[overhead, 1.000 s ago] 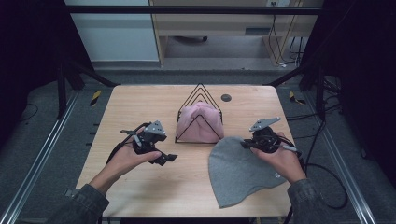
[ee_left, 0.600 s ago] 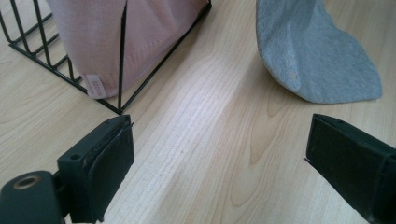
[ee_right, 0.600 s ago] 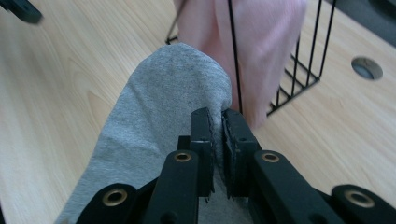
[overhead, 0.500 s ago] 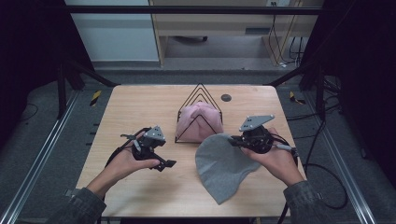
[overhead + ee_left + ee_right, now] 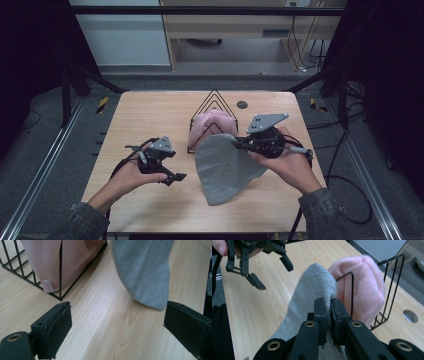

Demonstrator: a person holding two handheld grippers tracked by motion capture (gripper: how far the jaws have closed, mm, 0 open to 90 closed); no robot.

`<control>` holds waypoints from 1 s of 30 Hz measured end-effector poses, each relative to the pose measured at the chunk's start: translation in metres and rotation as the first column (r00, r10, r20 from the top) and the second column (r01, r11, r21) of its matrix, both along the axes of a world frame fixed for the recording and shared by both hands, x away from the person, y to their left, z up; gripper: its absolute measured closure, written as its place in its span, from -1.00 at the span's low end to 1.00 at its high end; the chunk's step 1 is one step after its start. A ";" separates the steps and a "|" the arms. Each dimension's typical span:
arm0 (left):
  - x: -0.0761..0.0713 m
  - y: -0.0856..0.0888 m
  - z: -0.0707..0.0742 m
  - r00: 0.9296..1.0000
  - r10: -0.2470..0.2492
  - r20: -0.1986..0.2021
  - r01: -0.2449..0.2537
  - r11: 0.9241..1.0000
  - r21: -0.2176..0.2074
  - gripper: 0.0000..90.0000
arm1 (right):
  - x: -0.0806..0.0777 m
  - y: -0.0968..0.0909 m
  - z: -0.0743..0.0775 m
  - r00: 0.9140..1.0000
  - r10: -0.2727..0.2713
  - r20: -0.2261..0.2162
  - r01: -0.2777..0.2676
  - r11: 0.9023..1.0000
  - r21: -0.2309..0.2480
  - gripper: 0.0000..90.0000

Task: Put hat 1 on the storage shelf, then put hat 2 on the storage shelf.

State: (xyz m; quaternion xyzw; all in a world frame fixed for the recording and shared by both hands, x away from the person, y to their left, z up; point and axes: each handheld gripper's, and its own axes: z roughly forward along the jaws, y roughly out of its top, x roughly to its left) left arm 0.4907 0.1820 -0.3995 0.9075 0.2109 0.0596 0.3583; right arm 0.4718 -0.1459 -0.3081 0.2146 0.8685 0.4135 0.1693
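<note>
The right gripper point(image 5: 239, 143) is held above the light wooden surface point(image 5: 150, 115), just beside the black wire rack point(image 5: 214, 100), with its grey three-cornered plate on top. The right hand point(image 5: 285, 165) grips it from behind and the forearm in a dark sleeve comes in from the bottom edge. The jaws are clamped together on the edge of the grey knitted cloth point(image 5: 222, 167). This cloth hangs down from the jaws in front of the rack, and its lower rounded end lies on the surface. In the right gripper view the cloth point(image 5: 312, 297) looks soft and finely ribbed.

The left gripper point(image 5: 172, 176) is to the left of the rack, low over the surface, and the left hand point(image 5: 132, 175) holds it from below. Its jaws stand wide apart with nothing between them.

Inside the rack sits a pink knitted cap point(image 5: 212, 125), soft and rounded, with a small label near its edge in the left gripper view.
</note>
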 end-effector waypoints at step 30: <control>-0.003 0.001 0.012 1.000 -0.006 0.026 0.008 0.998 -0.057 -0.79 | -0.003 0.033 0.060 0.993 0.080 0.084 -0.081 0.997 0.008 0.87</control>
